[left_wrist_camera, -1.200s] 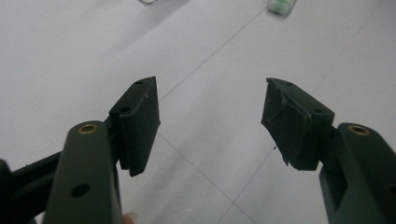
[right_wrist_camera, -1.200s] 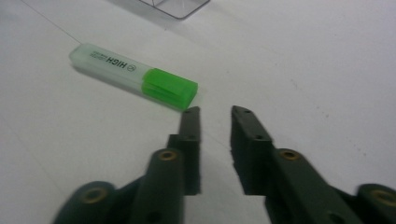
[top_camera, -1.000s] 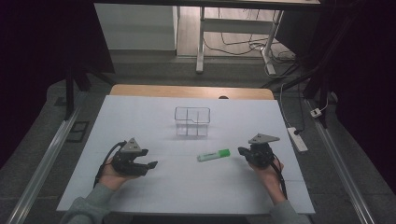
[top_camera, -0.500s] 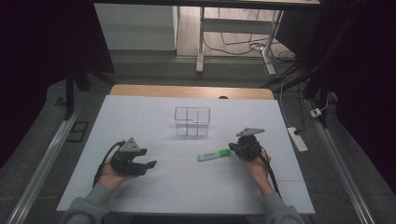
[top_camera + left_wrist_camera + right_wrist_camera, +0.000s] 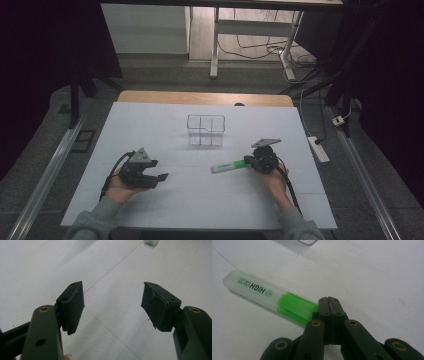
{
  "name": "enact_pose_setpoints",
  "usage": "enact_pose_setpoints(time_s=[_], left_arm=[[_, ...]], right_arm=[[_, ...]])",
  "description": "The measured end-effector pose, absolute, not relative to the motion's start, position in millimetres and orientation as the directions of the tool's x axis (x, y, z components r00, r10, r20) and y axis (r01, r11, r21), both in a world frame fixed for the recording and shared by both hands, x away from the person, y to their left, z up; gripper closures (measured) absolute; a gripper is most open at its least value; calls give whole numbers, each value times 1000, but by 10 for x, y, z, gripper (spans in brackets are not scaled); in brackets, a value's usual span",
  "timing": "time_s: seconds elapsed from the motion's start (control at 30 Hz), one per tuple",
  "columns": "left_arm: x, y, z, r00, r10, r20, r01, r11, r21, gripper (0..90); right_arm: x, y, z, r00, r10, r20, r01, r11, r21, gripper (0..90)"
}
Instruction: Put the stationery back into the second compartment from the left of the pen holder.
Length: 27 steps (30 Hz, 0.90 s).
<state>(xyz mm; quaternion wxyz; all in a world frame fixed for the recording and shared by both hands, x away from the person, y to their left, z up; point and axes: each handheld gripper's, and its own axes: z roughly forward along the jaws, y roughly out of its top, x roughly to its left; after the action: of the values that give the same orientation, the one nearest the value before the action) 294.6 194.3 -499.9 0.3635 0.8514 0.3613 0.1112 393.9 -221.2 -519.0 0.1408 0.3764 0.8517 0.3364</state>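
While the white worktop (image 5: 165, 130) has that clear divided box (image 5: 206, 130) out in the middle, my left claw (image 5: 159, 177) rests off to the left, spread wide with nothing in it. My right claw (image 5: 328, 305) is clenched tight, its tip at the green highlighter (image 5: 270, 295) lying flat near the box.

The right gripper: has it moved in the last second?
Yes. The right gripper has slid left, toward the highlighter, closing the gap between it and the clear box. Its jaws are shut.
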Motion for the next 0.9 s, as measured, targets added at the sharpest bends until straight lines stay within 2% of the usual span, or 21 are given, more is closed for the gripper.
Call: enact_pose_setpoints(time_s=[0.9], left_arm=[[2954, 1914, -5014, 719, 691, -73, 538, -487, 688, 331]], right_arm=[[3826, -1922, -5217, -730, 681, 66, 526, 497, 691, 888]])
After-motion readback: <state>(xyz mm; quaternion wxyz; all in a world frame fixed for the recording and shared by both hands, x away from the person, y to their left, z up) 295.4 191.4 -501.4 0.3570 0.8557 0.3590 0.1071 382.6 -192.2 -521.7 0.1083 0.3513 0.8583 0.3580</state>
